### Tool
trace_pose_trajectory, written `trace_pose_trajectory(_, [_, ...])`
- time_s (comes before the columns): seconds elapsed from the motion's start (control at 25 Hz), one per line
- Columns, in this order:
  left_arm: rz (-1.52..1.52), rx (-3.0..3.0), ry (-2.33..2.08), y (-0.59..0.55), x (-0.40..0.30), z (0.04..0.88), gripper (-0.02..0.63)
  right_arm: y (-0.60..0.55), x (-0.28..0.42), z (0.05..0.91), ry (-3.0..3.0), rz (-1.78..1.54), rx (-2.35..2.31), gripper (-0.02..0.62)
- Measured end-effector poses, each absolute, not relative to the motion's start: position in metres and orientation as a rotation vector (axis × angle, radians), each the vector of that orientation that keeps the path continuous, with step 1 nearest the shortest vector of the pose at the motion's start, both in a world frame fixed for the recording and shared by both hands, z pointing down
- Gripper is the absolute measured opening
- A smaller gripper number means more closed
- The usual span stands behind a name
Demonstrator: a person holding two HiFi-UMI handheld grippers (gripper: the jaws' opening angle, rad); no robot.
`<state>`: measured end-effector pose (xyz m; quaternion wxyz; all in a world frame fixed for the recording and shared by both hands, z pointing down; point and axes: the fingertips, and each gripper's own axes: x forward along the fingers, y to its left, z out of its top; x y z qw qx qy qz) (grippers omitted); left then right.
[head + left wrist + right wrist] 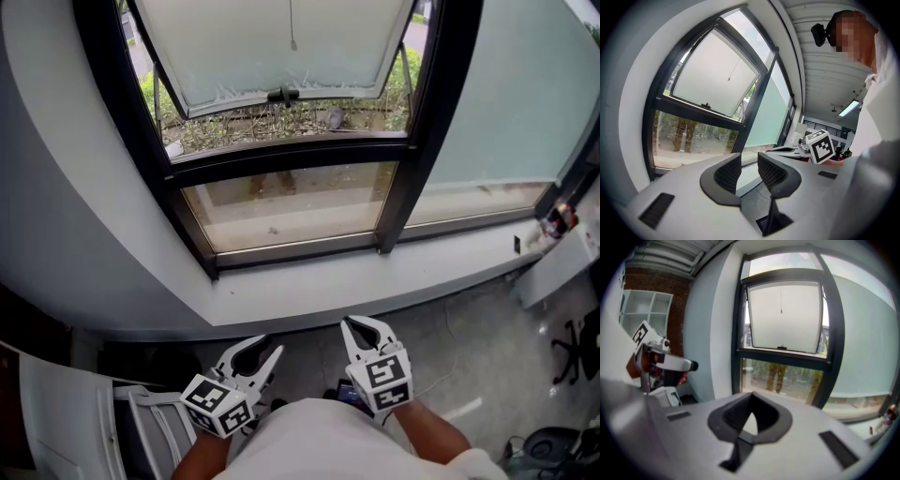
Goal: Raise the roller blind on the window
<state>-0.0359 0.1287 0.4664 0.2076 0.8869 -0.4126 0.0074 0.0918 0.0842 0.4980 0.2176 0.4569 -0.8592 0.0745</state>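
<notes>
The room ends in a curved grey wall (56, 187) that carries a black-framed window (417, 141) above a pale sill (375, 281). On the far right pane we find what we take to be the roller blind (516, 94). It is pale green and hangs with its lower edge just above the sill, so that pane is covered. The middle sash (281, 47) is tilted outward, with a thin cord (292, 28) dangling in front of it. We judge two readings possible: either the cord belongs to a blind wound up above, or the right blind is the one to lift. Both tools are held low near the person, well apart from the window, engaging nothing. The left gripper (272, 343) has its tongs spread with nothing between them. The right gripper (349, 323) has its tongs pressed together, empty.
</notes>
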Motion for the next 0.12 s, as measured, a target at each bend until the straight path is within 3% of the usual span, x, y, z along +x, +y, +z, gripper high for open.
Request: trace_pose_trajectory(0.12, [0.017,2.479,-1.148,0.1258,-0.0352,0.4652,0.124,0.0807,0.0909,0.4961,-2.381,0.185,1.265,0.021])
